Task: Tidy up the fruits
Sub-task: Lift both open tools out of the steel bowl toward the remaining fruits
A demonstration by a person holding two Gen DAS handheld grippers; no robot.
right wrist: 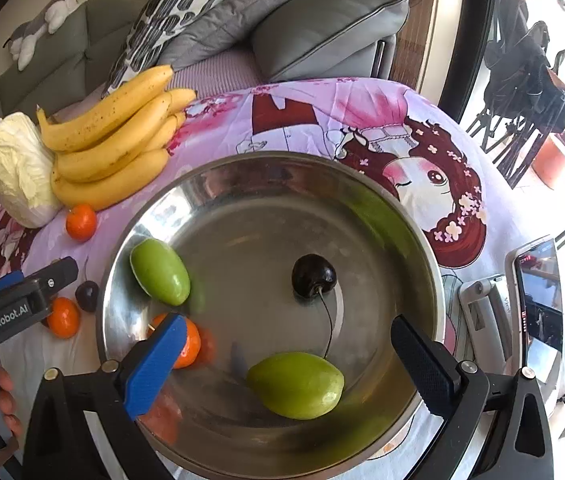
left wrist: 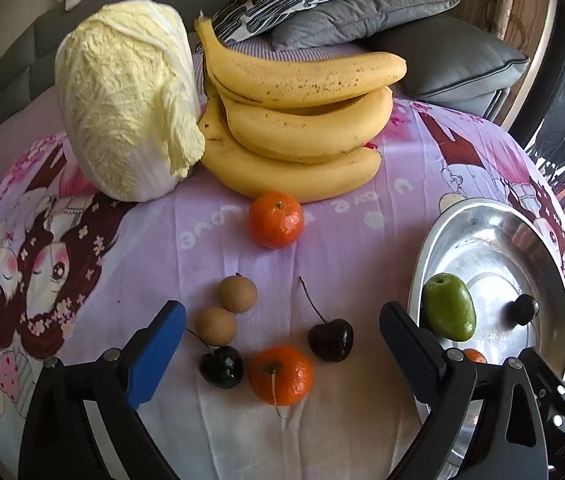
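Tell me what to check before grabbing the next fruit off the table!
1. Left gripper open and holding nothing: ok.
2. Right gripper open and holding nothing: ok.
3. Near tangerine between the left fingers: ok.
4. Two cherries close beside that tangerine, easily bumped: not ok.
5. Free room in the metal bowl: ok.
6. Bowl steady on the cloth: cannot tell.

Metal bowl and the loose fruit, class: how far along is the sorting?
Done: the metal bowl holds two green fruits, one cherry and one orange. In hand: nothing; the left hand-held gripper and right hand-held gripper are open. Left on the cloth: two oranges, two cherries, two longans and the bananas.
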